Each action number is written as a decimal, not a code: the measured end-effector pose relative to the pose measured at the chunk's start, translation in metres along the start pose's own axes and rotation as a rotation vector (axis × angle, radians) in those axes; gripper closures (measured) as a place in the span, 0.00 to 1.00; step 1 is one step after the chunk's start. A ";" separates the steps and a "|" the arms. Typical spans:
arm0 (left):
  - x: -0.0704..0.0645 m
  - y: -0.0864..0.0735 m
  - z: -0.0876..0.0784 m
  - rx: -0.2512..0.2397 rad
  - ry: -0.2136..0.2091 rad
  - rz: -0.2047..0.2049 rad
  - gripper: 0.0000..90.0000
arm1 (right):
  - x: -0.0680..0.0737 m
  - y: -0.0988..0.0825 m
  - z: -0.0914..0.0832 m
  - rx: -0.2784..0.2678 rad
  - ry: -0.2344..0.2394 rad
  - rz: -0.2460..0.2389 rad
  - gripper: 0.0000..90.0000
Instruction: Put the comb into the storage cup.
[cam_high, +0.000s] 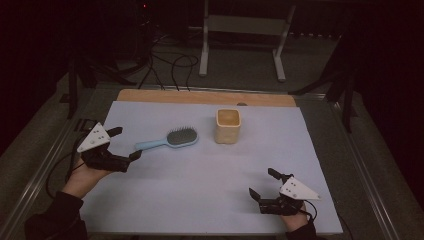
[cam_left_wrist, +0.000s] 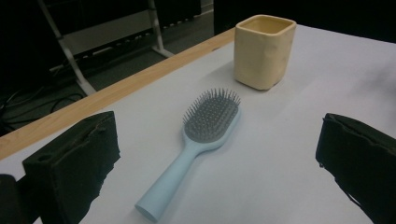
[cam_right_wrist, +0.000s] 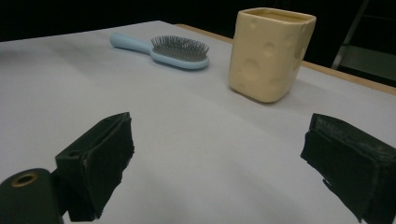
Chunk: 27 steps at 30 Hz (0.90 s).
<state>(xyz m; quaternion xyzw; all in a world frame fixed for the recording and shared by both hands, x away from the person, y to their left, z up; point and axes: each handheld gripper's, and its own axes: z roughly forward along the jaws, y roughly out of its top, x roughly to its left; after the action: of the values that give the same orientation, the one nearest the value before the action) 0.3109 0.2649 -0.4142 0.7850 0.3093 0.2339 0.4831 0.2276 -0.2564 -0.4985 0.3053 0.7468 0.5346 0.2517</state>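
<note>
On the left, the left gripper (cam_high: 124, 143) sits low over the bench (cam_high: 200, 200), jaws wide apart and holding nothing, lined up on the brush (cam_high: 170, 139). The near jaw tip is just beside the handle's end, not touching by the look of it. The brush lies flat, bristles up, handle pointing towards that gripper; in the left gripper view it (cam_left_wrist: 198, 140) runs straight up the gap between the jaws, which suggests a grasp on the handle is being set up. Right of the brush head, the cup (cam_high: 228, 125) stands upright and open-topped, near it but apart, likely the place the brush is meant for. Far right, the right gripper (cam_high: 262, 182) rests near the front edge, jaws spread and empty, well away from both, apparently waiting.
</note>
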 end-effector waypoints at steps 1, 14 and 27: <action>0.002 0.000 0.001 0.000 -0.004 -0.005 0.00 | 0.000 0.000 0.000 0.000 0.000 0.000 0.09; 0.024 -0.006 0.027 0.030 0.033 -0.022 0.02 | 0.001 0.000 0.000 -0.006 0.004 0.001 0.09; 0.039 -0.017 0.058 0.074 0.065 -0.060 0.12 | 0.002 0.000 0.001 -0.008 0.018 0.009 0.09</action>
<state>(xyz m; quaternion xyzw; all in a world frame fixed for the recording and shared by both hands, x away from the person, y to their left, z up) 0.3726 0.2628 -0.4519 0.7846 0.3565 0.2334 0.4503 0.2266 -0.2544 -0.4987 0.3027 0.7455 0.5414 0.2440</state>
